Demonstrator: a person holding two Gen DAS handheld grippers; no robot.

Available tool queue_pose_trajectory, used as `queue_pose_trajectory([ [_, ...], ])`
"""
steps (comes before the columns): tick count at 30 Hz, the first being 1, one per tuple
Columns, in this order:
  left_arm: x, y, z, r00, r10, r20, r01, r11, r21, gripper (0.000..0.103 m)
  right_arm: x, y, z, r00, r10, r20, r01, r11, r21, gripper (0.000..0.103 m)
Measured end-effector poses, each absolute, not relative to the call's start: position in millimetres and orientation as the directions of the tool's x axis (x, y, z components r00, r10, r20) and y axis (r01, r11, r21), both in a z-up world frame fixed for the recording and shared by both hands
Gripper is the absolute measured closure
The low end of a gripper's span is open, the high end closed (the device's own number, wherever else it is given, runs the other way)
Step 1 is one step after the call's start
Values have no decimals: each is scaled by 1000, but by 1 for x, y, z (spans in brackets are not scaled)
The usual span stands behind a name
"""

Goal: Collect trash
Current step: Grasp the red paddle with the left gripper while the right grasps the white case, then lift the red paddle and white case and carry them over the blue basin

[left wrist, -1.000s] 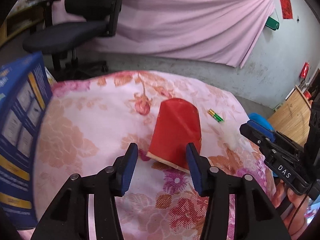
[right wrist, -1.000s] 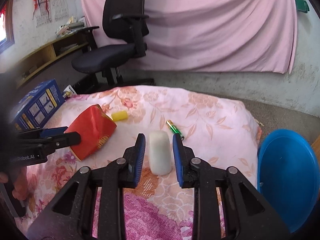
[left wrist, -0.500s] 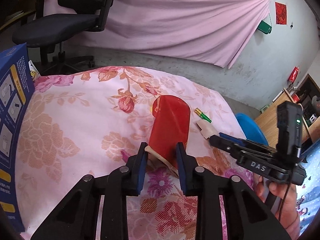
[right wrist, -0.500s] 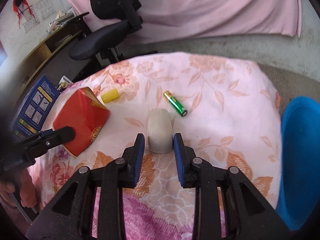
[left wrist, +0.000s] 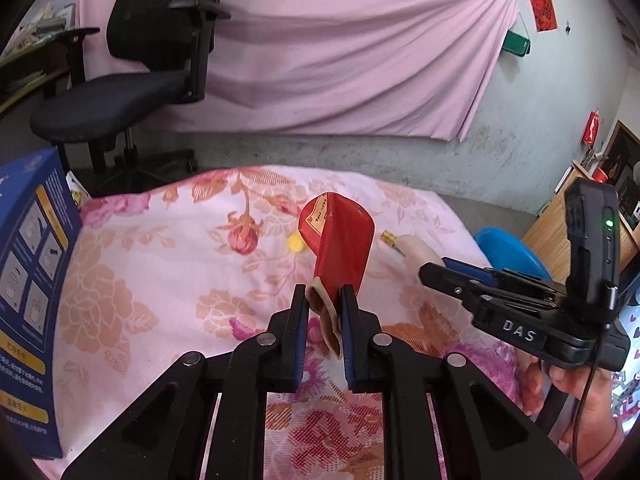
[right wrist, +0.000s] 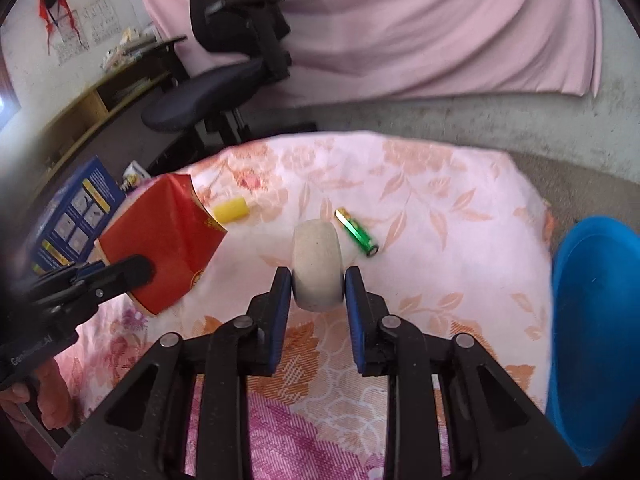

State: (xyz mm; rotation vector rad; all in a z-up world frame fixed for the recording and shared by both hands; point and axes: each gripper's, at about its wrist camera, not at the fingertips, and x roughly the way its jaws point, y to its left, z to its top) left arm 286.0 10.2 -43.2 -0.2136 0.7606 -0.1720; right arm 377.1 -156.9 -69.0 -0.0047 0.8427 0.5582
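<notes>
On the pink floral-cloth-covered table, the left gripper is clamped on the near end of the red paper carton, the right gripper pinches the pale grey cardboard roll, the green battery lying just beyond it.

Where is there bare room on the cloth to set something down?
Free: the stretch between the blue box and the red packet, and the right part between the battery and the blue bin. Crowded: the middle, around the yellow piece and white roll.
</notes>
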Motion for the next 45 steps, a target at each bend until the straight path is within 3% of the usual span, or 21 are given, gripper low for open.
queue_pose_trajectory([
  [9, 272, -11, -24, 826, -177, -536, 112, 982, -152, 91, 335, -178, -32, 739, 480, -472, -466, 871, 157, 53],
  [19, 255, -31, 13, 932, -189, -310, 139, 975, -176, 91, 285, -211, 11, 915, 377, -141, -375, 926, 44, 53],
  [27, 236, -78, 43, 961, -230, -154, 227, 973, -41, 91, 257, -258, 31, 965, 264, -3, -264, 964, 37, 53],
  [36, 239, -145, 62, 939, -339, -55, 339, 941, 3, 90, 251, -324, 36, 987, 162, -8, -160, 978, 133, 53],
  [45, 264, -220, 47, 866, -463, -189, 464, 885, -45, 90, 268, -388, 15, 986, 108, -129, -73, 966, 249, 53],
])
